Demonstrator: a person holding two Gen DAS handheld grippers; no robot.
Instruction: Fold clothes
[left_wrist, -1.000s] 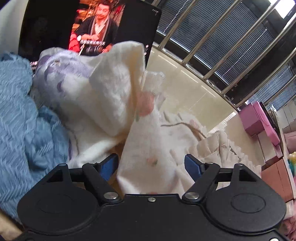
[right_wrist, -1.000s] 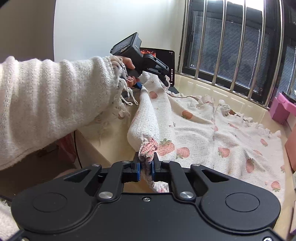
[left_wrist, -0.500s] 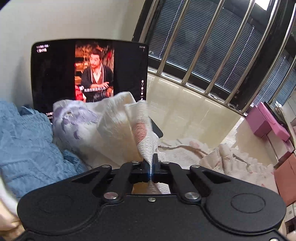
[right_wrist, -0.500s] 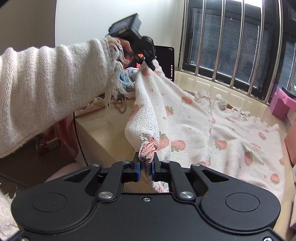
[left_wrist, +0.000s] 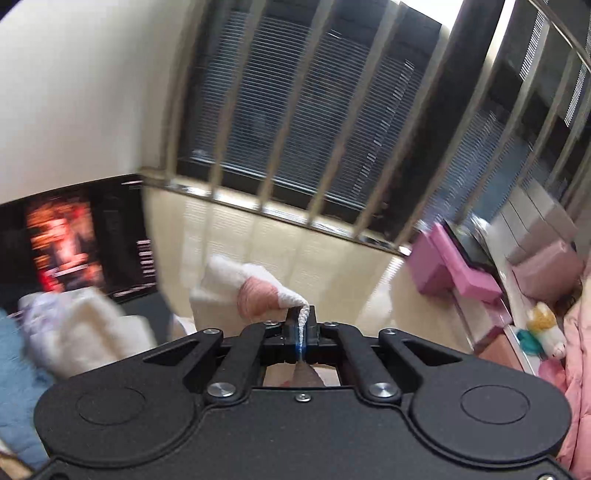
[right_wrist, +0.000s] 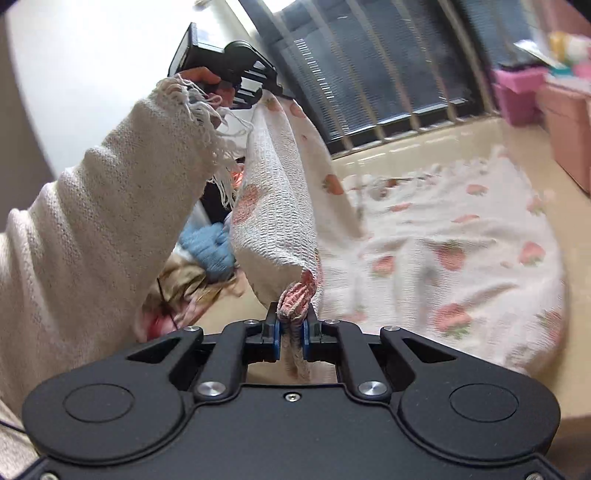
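Right wrist view first: the strawberry cloth (right_wrist: 443, 251) mostly lies rumpled on the cream ledge (right_wrist: 424, 144) under the window bars, with its near edge lifted off the ledge between my two grippers. Left of the cloth there's a pile of other clothes (right_wrist: 207, 247), so plenty is left; I'd say this is only the first fold starting, nothing finished yet. My right gripper (right_wrist: 291, 332) is clamped on a bunched pink corner, jaws nearly together. My left gripper (left_wrist: 301, 330) is pinched fully closed on the other corner, held higher above the ledge.
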